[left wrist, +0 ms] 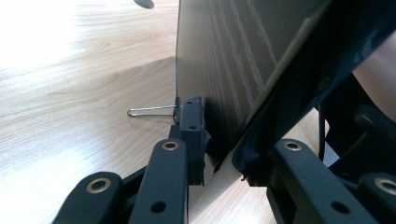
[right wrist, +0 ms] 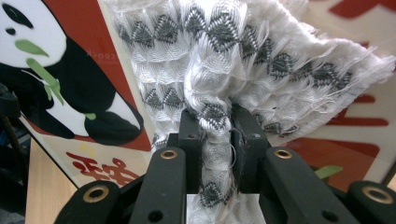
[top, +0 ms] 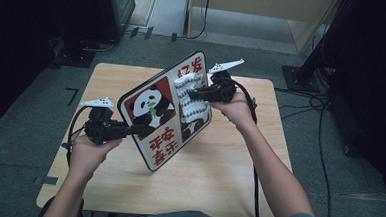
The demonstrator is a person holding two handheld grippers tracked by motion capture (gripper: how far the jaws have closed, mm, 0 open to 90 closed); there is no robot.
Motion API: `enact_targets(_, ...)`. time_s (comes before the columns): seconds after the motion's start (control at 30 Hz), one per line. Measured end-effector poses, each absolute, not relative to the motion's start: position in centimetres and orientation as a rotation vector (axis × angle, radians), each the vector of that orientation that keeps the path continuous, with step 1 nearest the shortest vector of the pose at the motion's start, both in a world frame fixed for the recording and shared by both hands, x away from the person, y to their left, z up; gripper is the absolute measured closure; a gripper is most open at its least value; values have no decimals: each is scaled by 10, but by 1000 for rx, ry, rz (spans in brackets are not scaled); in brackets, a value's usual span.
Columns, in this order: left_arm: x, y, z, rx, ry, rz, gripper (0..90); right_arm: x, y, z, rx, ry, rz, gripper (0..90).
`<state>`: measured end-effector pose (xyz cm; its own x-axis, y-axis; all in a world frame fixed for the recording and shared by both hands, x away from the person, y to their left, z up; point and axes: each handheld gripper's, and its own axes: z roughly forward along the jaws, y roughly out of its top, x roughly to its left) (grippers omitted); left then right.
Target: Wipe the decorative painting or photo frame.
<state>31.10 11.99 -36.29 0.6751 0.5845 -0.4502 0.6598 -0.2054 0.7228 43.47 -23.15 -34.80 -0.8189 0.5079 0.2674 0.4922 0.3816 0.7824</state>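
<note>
Wiping the panda board [top: 158, 117] goes best if the left gripper [top: 130, 130] keeps the board steady while the cloth travels. In the high view the board stands tilted on its lower edge on the wooden table [top: 217, 180], picture face toward the person; the left gripper's jaws are nearly closed, clamped on the board's left edge, and the left gripper view shows one black pad [left wrist: 192, 122] flat against the grey back face, just beside a thin wire loop [left wrist: 152, 111]. The right gripper [right wrist: 217, 135] is nearly closed too, pinching a bunched fold of the white cloth [right wrist: 224, 60] with its grey diamond pattern, which lies against the upper right of the printed face. To do this well, I judge, press lightly enough that the board does not pivot, keep the fold deep between the jaws, and draw in overlapping strokes.
</note>
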Motion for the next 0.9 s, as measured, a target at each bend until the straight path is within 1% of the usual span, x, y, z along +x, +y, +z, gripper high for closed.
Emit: enact_targets(0.9,311,120,-363,1892,971,-91,747,427,-239,-388,999,2630,1456,773)
